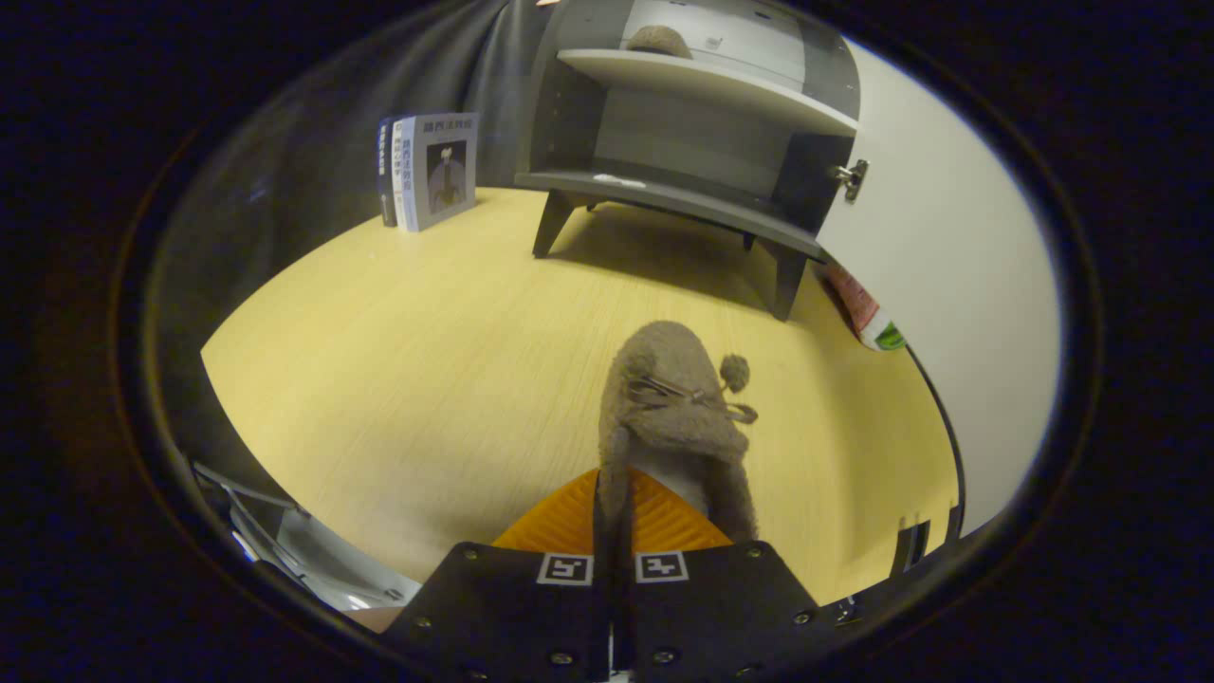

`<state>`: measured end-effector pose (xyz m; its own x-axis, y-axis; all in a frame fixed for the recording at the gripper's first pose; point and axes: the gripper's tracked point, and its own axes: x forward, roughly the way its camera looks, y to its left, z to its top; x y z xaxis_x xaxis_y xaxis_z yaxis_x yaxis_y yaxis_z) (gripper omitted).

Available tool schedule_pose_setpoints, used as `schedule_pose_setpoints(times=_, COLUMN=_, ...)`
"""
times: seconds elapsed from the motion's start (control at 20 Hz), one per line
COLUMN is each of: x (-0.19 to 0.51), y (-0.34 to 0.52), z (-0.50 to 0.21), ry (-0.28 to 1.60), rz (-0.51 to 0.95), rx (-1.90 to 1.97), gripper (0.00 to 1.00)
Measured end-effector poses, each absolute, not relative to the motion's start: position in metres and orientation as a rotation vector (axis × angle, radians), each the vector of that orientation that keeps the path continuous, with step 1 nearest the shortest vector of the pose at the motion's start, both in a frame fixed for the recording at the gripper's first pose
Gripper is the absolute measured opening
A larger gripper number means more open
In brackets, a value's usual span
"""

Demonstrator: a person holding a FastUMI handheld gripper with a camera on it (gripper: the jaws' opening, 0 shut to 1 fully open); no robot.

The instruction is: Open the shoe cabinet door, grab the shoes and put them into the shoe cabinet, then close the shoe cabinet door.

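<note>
Fingers first: our gripper (615,517) has its two fingers nearly closed, pinching the rear edge of a fuzzy brown shoe (675,417) between them, so we read it as clenched on that shoe. The shoe reaches forward from the fingertips, toe pointing away toward the cabinet, with a bow and a small pompom on top. Whether its sole rests on the table or hangs just above it we cannot tell. The gripper points forward and slightly down over the wooden table (427,379); the hand holding it is out of sight.

Going from the left, two books (429,171) stand upright side by side on the far part of the table, against the dark cloth wall. Their covers carry printed characters too small for us to read, and one shows a dark picture.

To their right stands the shoe cabinet (683,142), dark grey with short legs and a pale shelf inside. Its white door (939,285) is swung wide open on the right, a metal hinge (851,178) showing at its edge. A second fuzzy brown shoe (659,40) sits on the upper shelf. The bottom shelf bears only a small white mark.

Beside the cabinet's right leg, next to the door, lies a red-and-green packet (868,313), its label unreadable.
</note>
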<state>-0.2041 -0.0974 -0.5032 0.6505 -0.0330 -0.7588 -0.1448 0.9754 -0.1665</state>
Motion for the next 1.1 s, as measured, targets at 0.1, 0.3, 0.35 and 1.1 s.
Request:
schedule_pose_setpoints(times=0.1, x=-0.195, y=-0.101, z=-0.486, ry=0.834, rz=0.053, rx=-0.214, gripper=0.02)
schedule_pose_setpoints(times=0.3, x=-0.159, y=-0.108, z=-0.429, ry=0.727, rz=0.028, rx=-0.218, gripper=0.02)
schedule_pose_setpoints(times=0.35, x=-0.150, y=-0.109, z=-0.415, ry=0.704, rz=0.023, rx=-0.217, gripper=0.02)
schedule_pose_setpoints(times=1.1, x=0.072, y=-0.119, z=-0.202, ry=0.338, rz=-0.107, rx=-0.251, gripper=0.02)
